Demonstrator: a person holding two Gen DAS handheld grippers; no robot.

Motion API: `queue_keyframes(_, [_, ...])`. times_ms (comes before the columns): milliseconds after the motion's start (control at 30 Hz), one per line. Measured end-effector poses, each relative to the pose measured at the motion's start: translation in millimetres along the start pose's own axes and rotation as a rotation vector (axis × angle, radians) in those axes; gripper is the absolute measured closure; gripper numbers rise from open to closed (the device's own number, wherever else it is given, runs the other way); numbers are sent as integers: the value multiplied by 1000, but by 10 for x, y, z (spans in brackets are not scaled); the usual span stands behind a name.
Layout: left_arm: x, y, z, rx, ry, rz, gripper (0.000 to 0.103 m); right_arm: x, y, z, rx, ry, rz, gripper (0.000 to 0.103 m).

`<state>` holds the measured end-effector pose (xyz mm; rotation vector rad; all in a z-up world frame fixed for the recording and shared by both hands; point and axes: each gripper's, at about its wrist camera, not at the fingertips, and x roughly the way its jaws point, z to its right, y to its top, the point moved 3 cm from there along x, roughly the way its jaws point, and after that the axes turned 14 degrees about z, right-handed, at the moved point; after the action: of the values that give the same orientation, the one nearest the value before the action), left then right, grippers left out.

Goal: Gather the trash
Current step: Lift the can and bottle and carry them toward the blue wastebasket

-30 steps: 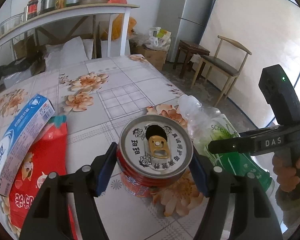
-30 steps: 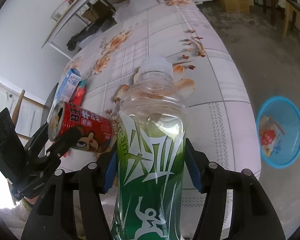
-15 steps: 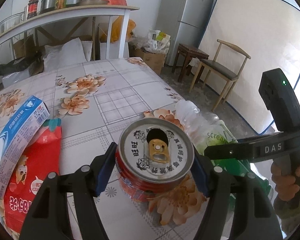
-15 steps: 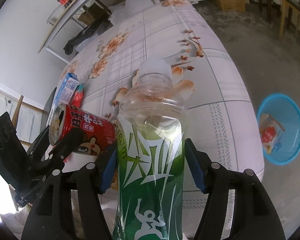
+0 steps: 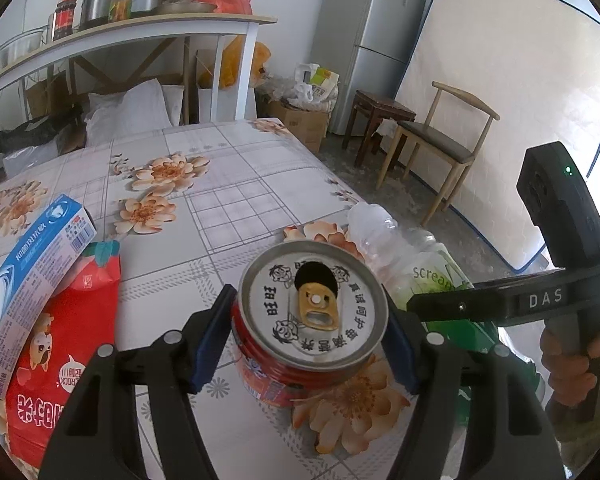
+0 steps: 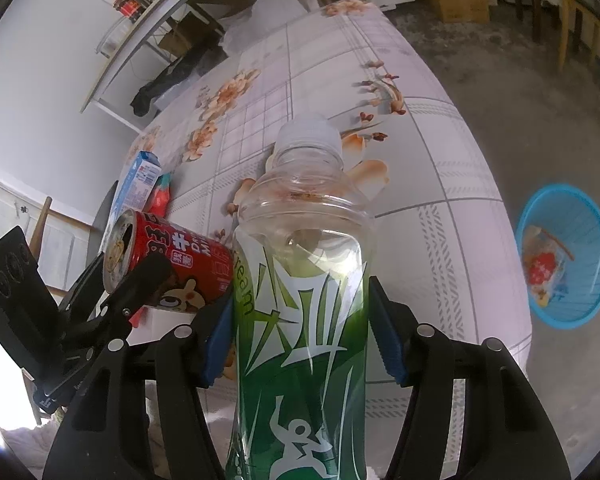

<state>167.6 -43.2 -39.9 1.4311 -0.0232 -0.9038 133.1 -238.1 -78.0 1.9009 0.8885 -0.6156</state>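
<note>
Left tool [image 5: 310,344] pinches a red drink can [image 5: 296,344] between its blue pads, one pad on each side of the can wall. Can is tilted, opened top with gold pull tab facing the left wrist camera; its lower end is over the flowered bench [image 5: 228,184].

Right tool [image 6: 302,332] pinches a clear plastic bottle [image 6: 300,280] with a green label across the label band; capped neck points away from the tool, over the bench. A person's hand [image 5: 572,360] grips the right tool's handle.

Can and bottle sit side by side, can just to the left of the right tool, close to the bottle; contact not certain.

Left of the left tool on the bench: a blue-and-white toothpaste box [image 5: 32,280] lying partly over a red snack packet [image 5: 64,344].

Right of the right tool, down on the floor beyond the bench edge: a blue basket [image 6: 580,304] with some wrappers inside.
</note>
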Motion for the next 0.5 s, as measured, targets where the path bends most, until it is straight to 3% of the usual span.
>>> queue_keyframes(500, [-17, 87, 4, 4, 63, -64, 37, -29, 12, 6, -3, 1, -1, 46])
